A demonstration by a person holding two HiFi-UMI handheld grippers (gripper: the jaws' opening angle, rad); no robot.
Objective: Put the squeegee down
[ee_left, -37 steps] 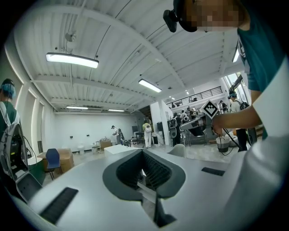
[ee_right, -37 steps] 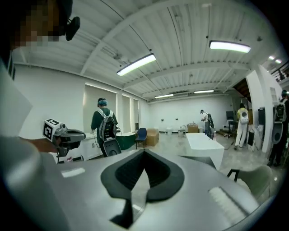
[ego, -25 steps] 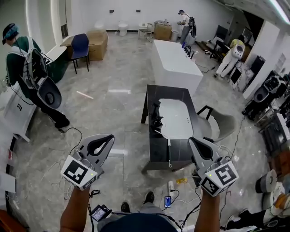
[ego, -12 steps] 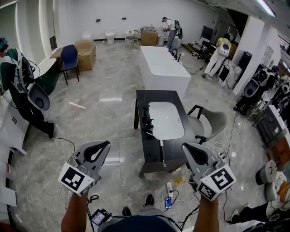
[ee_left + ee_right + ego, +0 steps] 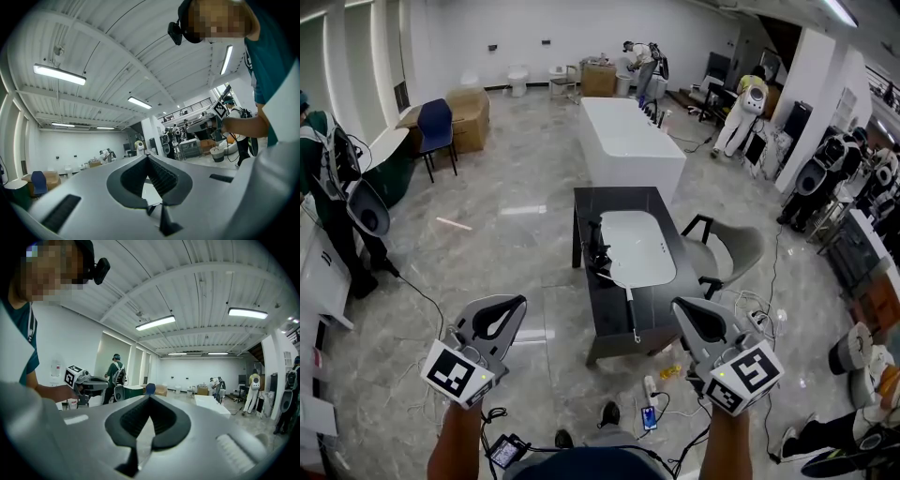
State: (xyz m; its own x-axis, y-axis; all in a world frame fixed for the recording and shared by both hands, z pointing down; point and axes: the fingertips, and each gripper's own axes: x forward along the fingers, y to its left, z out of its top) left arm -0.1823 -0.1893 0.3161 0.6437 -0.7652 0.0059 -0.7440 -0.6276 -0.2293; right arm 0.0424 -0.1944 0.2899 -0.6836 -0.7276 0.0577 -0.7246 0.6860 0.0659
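Left gripper (image 5: 521,301) and right gripper (image 5: 678,303) held level, jaws pressed together, nothing between them. Long-handled tool, likely squeegee (image 5: 629,307), lay on dark table (image 5: 609,201), well apart from both. Set-down judged done; next move called for no grasp.

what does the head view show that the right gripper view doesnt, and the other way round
Only the head view: the table, its sink and the squeegee lying on the table's near end.
Only the right gripper view: the ceiling lights, and a close look along the right hand-held gripper, its jaws together with nothing between them.
Both: the left hand-held gripper, the blue chair and the bathtub.
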